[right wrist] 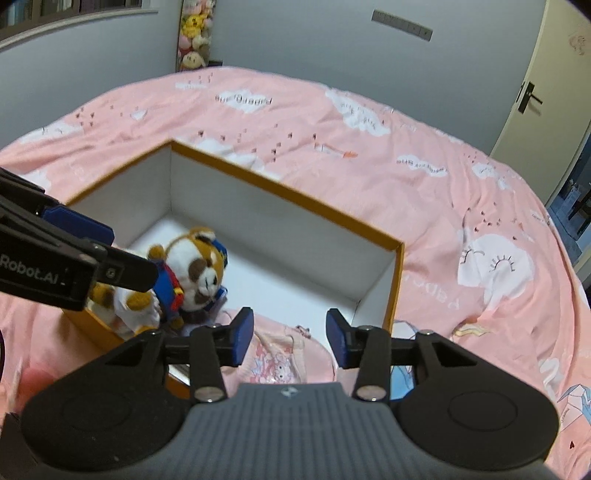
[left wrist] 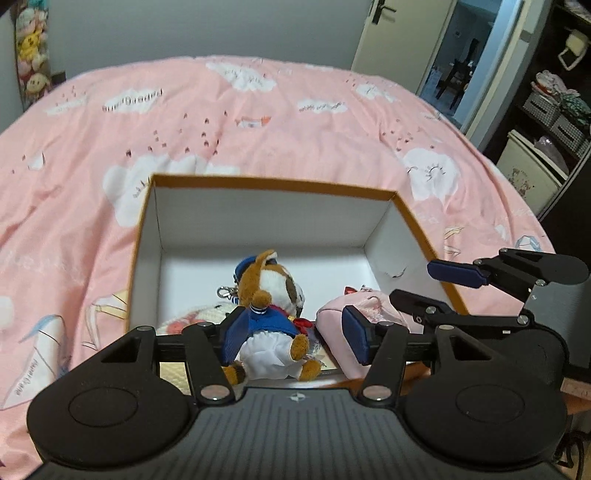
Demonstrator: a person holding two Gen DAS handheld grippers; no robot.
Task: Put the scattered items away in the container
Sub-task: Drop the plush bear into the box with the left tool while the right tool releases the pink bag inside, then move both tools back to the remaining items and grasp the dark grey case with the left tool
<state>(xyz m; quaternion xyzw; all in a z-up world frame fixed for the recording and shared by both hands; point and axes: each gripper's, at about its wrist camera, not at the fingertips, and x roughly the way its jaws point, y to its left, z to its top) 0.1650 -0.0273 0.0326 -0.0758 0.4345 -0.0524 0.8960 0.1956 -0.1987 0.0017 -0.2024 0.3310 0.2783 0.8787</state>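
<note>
An open orange-rimmed box with white walls [left wrist: 258, 214] [right wrist: 280, 206] stands on the pink bed. Inside it a brown and white plush in a blue sailor suit [left wrist: 271, 317] [right wrist: 192, 280] sits between the pads of my open left gripper [left wrist: 291, 336]; the pads stand apart from it. A pink pouch [left wrist: 354, 317] [right wrist: 284, 358] lies in the box at the right, under my open right gripper [right wrist: 290, 339], which also shows at the right in the left wrist view [left wrist: 424, 284]. A white and pink knitted item [left wrist: 195, 314] lies at the box's near left.
The pink cloud-print bedspread [left wrist: 258, 122] [right wrist: 406, 184] surrounds the box. Shelves with bins [left wrist: 554, 122] stand at the right. A door [right wrist: 532, 92] is behind the bed. Plush toys [right wrist: 194, 33] hang at the far wall.
</note>
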